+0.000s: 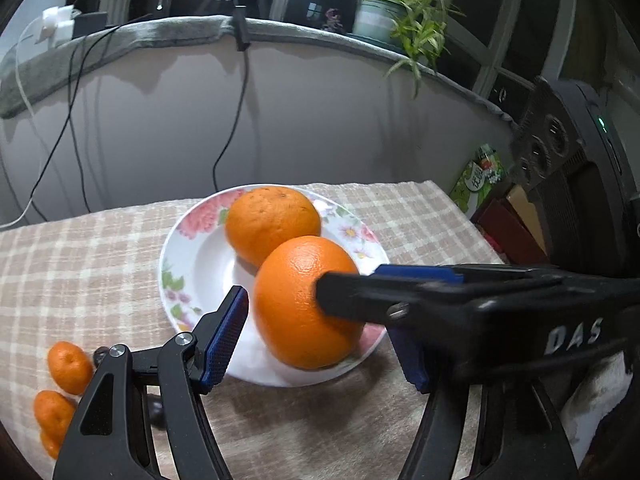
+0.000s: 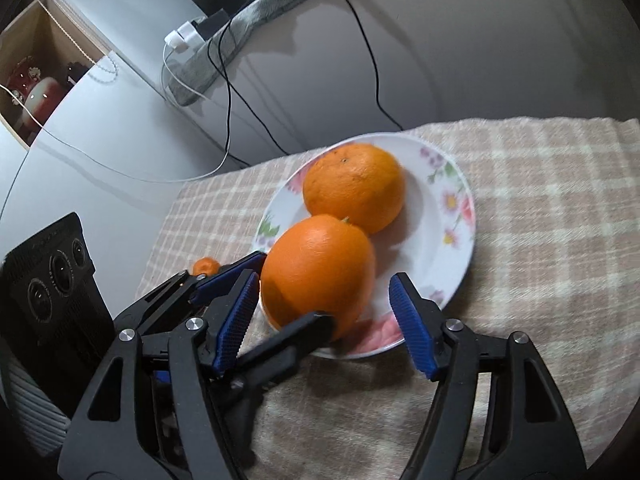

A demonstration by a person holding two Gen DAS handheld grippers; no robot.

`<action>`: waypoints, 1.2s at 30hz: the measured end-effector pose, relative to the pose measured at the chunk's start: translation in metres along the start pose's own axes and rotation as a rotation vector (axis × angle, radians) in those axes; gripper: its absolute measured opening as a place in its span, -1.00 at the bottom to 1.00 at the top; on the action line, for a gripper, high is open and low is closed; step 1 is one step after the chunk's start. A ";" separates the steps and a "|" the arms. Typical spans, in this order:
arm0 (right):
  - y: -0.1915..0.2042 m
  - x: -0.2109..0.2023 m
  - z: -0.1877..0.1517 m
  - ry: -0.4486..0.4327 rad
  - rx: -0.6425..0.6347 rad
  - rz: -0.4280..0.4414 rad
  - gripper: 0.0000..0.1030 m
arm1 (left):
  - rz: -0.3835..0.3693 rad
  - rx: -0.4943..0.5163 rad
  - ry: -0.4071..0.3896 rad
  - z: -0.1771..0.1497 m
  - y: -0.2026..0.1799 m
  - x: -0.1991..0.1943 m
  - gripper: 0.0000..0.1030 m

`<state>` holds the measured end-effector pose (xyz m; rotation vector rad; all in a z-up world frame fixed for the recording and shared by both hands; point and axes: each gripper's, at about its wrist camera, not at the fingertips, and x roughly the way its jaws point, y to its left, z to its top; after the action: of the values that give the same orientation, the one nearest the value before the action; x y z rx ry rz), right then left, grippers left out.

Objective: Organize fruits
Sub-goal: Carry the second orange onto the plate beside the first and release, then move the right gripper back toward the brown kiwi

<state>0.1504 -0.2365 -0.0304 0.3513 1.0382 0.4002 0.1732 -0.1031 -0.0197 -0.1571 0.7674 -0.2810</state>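
Two big oranges are on a flowered white plate (image 1: 188,264) (image 2: 436,248). The far orange (image 1: 272,220) (image 2: 354,184) lies toward the plate's back. The near orange (image 1: 296,320) (image 2: 316,264) is over the front rim, and I cannot tell whether it rests there. My left gripper (image 1: 320,320) (image 2: 297,288) has its fingertips against this orange on two sides. My right gripper (image 2: 325,280) (image 1: 348,280) straddles the same orange crosswise; white plate shows between its right pad (image 2: 412,328) and the fruit.
Three small mandarins (image 1: 70,368) lie on the checked cloth (image 1: 100,264) left of the plate, one of them (image 2: 206,266) showing in the right wrist view. Cables hang down the wall behind. Boxes and a green carton (image 1: 478,180) stand past the table's right edge.
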 end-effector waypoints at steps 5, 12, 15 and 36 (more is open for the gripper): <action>-0.001 -0.012 0.001 -0.037 -0.006 -0.033 0.56 | 0.004 -0.021 -0.001 -0.002 0.012 -0.008 0.31; 0.014 -0.022 -0.001 -0.065 -0.059 -0.074 0.56 | 0.019 -0.021 -0.016 -0.009 0.017 -0.028 0.31; 0.023 -0.027 -0.005 -0.088 -0.087 -0.087 0.56 | 0.032 -0.015 -0.023 -0.014 0.019 -0.038 0.34; 0.109 -0.018 -0.062 -0.141 -0.408 -0.105 0.56 | 0.214 -0.157 -0.071 -0.087 0.105 -0.140 0.35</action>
<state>0.0706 -0.1444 0.0049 -0.0399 0.8094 0.4739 0.0365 0.0360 -0.0137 -0.2305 0.7286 -0.0115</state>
